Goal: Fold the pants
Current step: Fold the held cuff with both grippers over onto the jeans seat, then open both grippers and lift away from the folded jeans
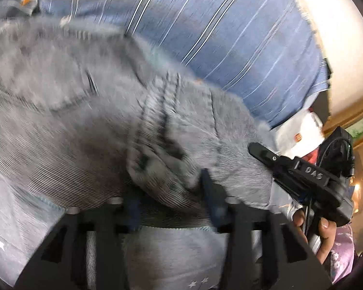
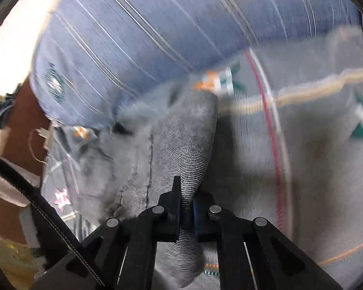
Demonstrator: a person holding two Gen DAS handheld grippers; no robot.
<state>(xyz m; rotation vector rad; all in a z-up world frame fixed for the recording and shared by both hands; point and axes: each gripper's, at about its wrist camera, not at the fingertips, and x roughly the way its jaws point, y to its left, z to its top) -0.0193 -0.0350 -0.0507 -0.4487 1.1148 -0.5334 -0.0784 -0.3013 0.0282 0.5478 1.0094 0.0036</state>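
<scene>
1. The grey pants (image 1: 138,120) lie bunched on a pale grey bedsheet (image 2: 326,145) printed with stars, just in front of a blue striped pillow (image 1: 217,36).
2. The right hand-held gripper (image 2: 186,207) pinches a fold of the pants.
3. The left hand-held gripper (image 1: 171,193) stands spread (pants between its fingers, though blur hides any contact).

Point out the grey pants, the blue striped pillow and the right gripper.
grey pants (image 1: 109,120), left wrist view, on the bunched middle.
blue striped pillow (image 1: 217,36), left wrist view, on its striped face.
right gripper (image 2: 186,207), right wrist view, between the fingers, shut on a fold of pants.
</scene>
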